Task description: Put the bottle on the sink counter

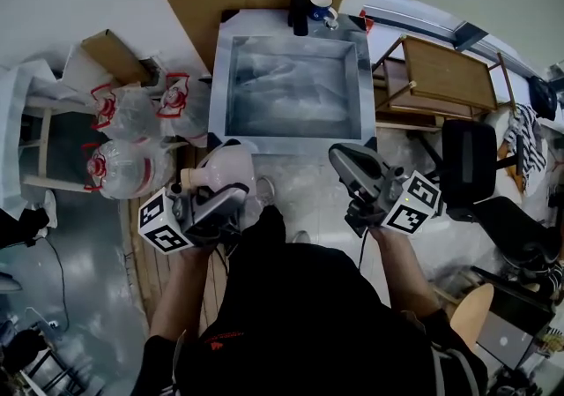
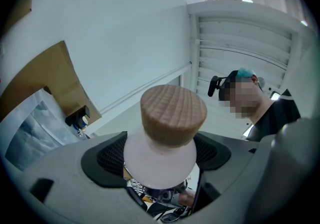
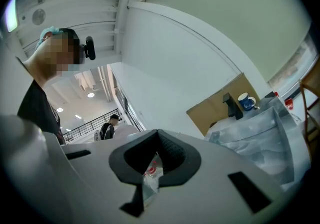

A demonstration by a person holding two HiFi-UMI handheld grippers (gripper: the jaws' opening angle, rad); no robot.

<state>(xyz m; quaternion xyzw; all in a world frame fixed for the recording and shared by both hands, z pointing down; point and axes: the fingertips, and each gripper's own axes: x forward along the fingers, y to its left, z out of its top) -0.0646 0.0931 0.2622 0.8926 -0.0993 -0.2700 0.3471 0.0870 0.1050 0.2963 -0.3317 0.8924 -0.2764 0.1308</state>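
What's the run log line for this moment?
left gripper: shut on bottle at neck | right gripper: shut, empty | bottle: held short of sink counter, not yet set down

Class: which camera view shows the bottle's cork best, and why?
The left gripper view: the cork sits large and central, above the bottle neck gripped by the fingers. The head view shows it only small; the right gripper view misses it.
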